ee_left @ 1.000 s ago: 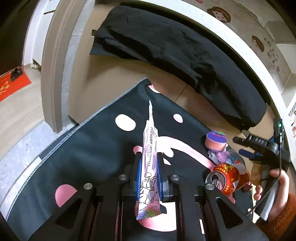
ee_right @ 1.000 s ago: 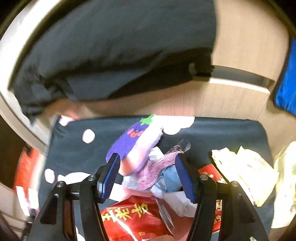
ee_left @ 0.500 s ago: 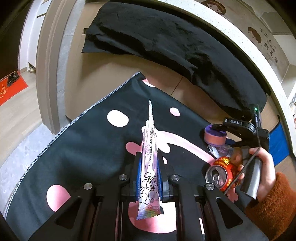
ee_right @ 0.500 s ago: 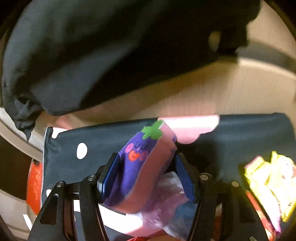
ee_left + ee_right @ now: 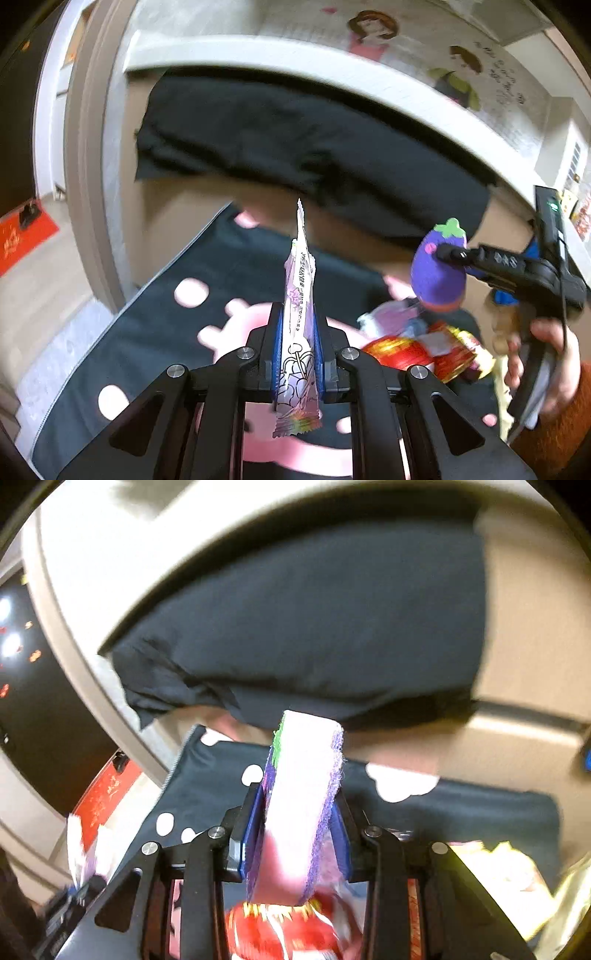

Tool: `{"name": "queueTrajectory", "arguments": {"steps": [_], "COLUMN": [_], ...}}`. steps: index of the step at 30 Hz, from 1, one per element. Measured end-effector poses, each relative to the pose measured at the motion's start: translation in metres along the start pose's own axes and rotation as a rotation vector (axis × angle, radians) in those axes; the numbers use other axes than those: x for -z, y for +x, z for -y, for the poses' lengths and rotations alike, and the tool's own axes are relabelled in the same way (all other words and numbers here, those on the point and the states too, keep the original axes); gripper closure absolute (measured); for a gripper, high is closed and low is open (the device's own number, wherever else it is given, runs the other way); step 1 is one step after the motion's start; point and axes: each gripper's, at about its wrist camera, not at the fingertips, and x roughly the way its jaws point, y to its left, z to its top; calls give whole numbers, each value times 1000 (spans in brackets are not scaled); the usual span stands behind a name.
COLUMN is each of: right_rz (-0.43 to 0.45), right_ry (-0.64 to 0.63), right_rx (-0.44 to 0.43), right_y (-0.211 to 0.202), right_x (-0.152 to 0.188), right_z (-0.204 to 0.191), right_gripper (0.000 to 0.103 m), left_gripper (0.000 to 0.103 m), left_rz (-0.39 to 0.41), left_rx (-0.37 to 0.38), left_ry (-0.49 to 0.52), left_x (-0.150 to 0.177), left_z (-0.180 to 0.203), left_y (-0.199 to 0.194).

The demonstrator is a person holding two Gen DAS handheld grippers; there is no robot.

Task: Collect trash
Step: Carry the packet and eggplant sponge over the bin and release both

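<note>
Above the dark spotted cloth [image 5: 122, 332] we hold a long snack wrapper [image 5: 298, 332] clamped upright in the left gripper [image 5: 297, 354]. Our right gripper [image 5: 295, 827] has just been closing and now pinches the purple eggplant sponge [image 5: 303, 794], above the red can [image 5: 399, 350] at the cloth's right.

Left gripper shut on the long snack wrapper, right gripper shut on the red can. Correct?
Not quite. The left gripper is shut on the long snack wrapper, but the right gripper has just closed on the eggplant-shaped sponge, as the right wrist view shows. The red can lies on the mat.
</note>
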Motion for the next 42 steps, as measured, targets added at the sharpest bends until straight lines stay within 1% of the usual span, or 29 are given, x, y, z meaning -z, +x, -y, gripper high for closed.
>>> {"name": "queueTrajectory", "arguments": {"steps": [1, 5, 6, 8, 11, 16, 21, 27, 36, 39, 42], "right_rz": [16, 117, 130, 165, 198, 247, 280, 322, 350, 352, 346], "right_ry": [-21, -141, -152, -170, -177, -187, -198, -175, -124, -102, -83], "right_rx": [1, 55, 60, 59, 63, 91, 133, 177, 263, 290, 319], "right_y": [-14, -76, -82, -113, -142, -199, -233, -269, -310, -319, -325], "right_x": [0, 7, 8, 13, 19, 35, 46, 56, 80, 88, 96], "right_z": [1, 9, 9, 22, 34, 71, 97, 133, 192, 211, 228], "right_gripper": [72, 72, 72, 72, 72, 71, 71, 71, 71, 71, 71], "left_gripper": [89, 89, 89, 89, 89, 88, 88, 88, 88, 88, 88], "left_rz": [16, 72, 80, 88, 97, 123, 114, 90, 62, 40, 12], "left_rx": [1, 20, 26, 36, 44, 41, 69, 126, 267, 317, 345], "left_ry": [16, 57, 67, 97, 149, 241, 274, 308, 345, 359, 371], "left_x": [-5, -16, -18, -18, -15, -4, 8, 25, 52, 63, 70], "left_z": [14, 62, 73, 100, 139, 198, 241, 289, 359, 381, 395], "left_y": [-6, -23, -26, -29, -32, -38, -40, -35, -25, -19, -11]}}
